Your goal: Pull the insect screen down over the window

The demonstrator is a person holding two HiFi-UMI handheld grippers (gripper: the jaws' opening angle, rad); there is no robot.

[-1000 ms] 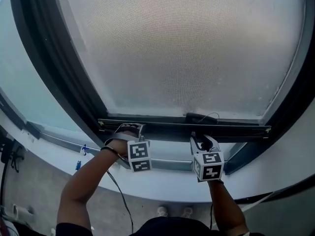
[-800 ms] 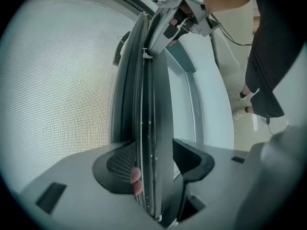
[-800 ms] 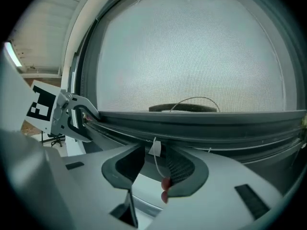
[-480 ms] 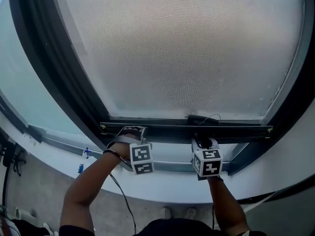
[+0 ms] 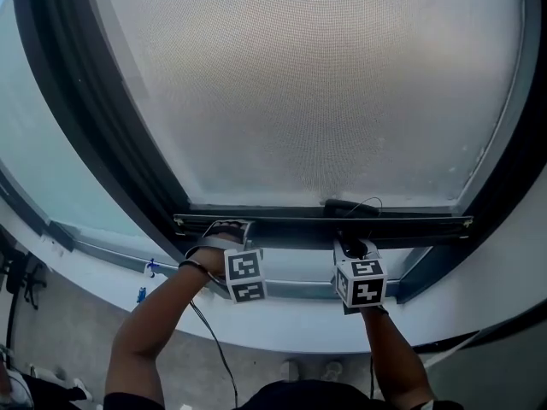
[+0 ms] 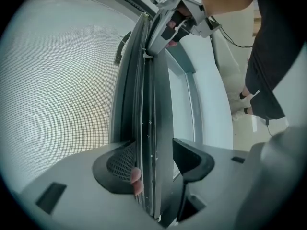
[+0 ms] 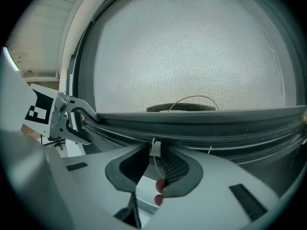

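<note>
change: right gripper [image 7: 154,150] jaws have just been closing round the thin pull cord [image 7: 157,161], a gap left | left gripper [image 6: 154,157]: clamped wide on bottom bar [image 5: 410,225], 7 o'clock | insect screen [image 5: 316,84]: nearly down, bar at 6 o'clock | meaning: cord grip looks close, final pull likely next

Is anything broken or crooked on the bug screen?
Nothing looks broken. The screen mesh is smooth with no tears, and its bottom bar sits level. The only small oddity is a thin cord looping loose near the bar's middle.
</note>
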